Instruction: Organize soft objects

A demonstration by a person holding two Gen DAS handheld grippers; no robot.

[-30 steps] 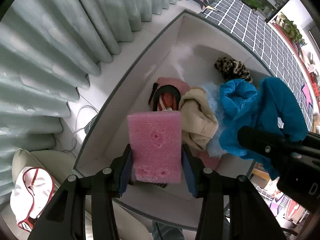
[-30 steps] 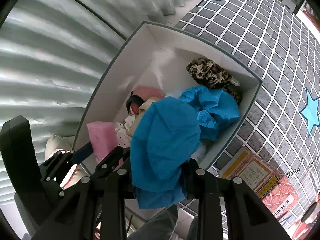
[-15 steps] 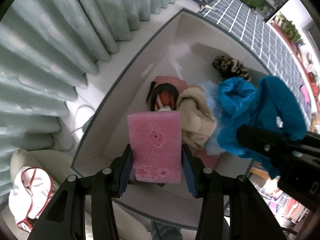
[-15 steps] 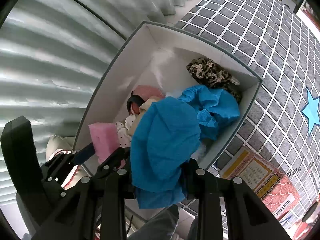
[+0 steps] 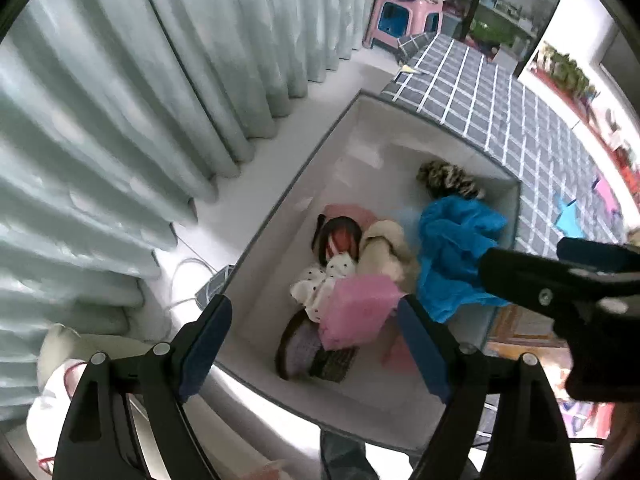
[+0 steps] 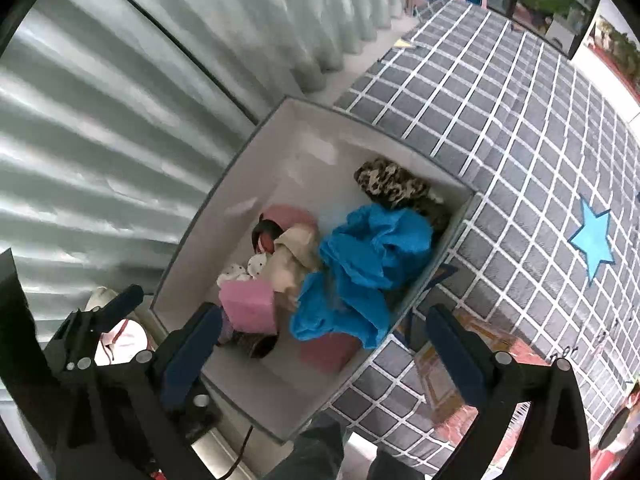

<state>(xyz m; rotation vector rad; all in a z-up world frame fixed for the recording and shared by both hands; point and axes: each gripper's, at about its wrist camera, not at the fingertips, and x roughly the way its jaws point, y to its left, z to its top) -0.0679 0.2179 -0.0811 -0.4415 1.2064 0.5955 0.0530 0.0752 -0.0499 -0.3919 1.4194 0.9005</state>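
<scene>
Both grippers, left gripper (image 5: 316,340) and right gripper (image 6: 324,344), have just been opening, jaws now spread with nothing between them. Pink sponge (image 5: 358,310) and blue cloth (image 6: 360,272) lie in the white box (image 6: 224,184). Lift straight clear so neither finger snags the pile.

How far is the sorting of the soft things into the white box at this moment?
Done: the pink sponge and blue cloth now lie in the white box with the leopard-print piece and beige cloth. In hand: nothing; the left claw and right claw have just been opening and stand empty above the box. Left: no loose soft item shows on the checked mat.
</scene>
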